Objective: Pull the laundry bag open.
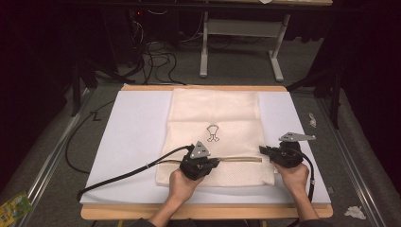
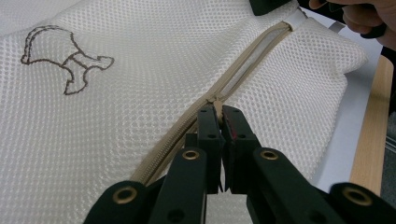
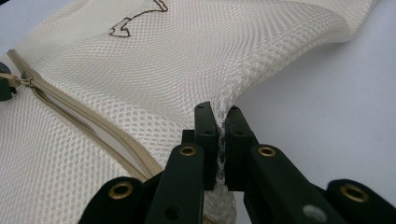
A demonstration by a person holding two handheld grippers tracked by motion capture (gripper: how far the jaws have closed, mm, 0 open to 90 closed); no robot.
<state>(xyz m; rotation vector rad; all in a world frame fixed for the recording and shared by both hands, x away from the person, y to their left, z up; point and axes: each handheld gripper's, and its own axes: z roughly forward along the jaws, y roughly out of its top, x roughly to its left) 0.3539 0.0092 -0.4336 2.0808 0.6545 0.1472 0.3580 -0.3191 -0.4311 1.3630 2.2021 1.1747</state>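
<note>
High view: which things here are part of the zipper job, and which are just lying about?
In the job:
- cream mesh laundry bag
- its beige zipper
- left hand-held gripper, shut on the zipper pull
- right hand-held gripper, shut on the bag's edge

Lying about:
- crumpled white scraps on the floor
- green packet
- black cables on the floor

A laboratory-style recording room rather than a home. The wooden desk (image 1: 142, 213) carries a pale work mat (image 1: 137, 132) and stands on grey carpet (image 1: 236, 71) between metal floor rails (image 1: 52, 156). Black curtains (image 1: 364, 47) close off both sides. Behind the desk, a tangle of black cables (image 1: 158, 59) lies on the floor beside the grey metal legs of a second table (image 1: 276, 61), and a small red indicator light (image 1: 138, 13) glows on equipment in the dark background.
</note>
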